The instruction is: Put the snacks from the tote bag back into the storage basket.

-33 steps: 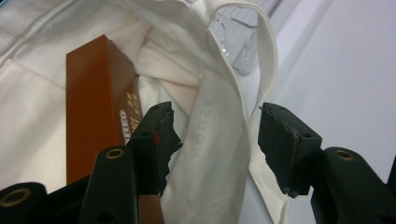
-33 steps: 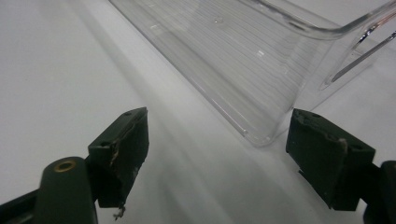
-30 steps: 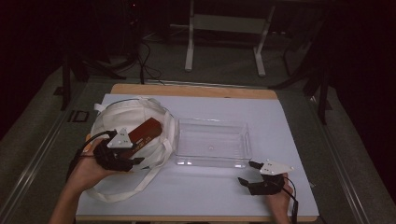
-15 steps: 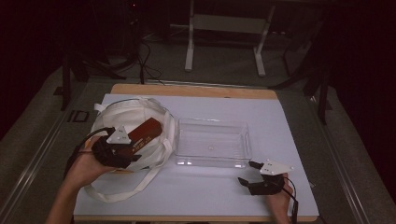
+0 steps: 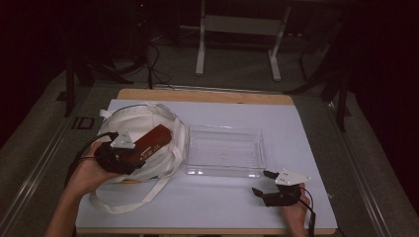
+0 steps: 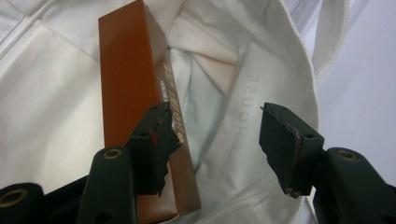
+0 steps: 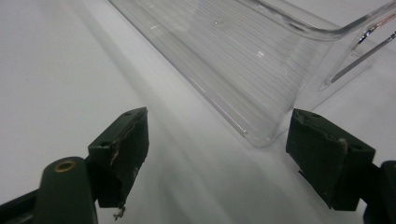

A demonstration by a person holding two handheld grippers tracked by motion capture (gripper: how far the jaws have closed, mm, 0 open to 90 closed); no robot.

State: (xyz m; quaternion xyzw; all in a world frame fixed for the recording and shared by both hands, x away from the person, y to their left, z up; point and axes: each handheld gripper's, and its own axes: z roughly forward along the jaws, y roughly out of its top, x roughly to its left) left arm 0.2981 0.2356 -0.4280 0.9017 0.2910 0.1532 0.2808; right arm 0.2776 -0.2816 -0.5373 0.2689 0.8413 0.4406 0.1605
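Brown box (image 6: 133,93) lies on white tote bag (image 6: 243,154), left tongs (image 6: 224,140) parted; right tongs (image 7: 233,158) gape beside clear tray (image 7: 261,60)

Room: dim, with dark surroundings in the high view.
Tabletop (image 5: 306,133): the brightest area, evenly lit from above.
Shadows: soft, faint.
Glare: streaks on the clear tray (image 7: 261,56).
Focus: near claw bodies at the bottom edges soft; high view grainy.

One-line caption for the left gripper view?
Open left tongs over a white tote bag, brown box beside one pad.
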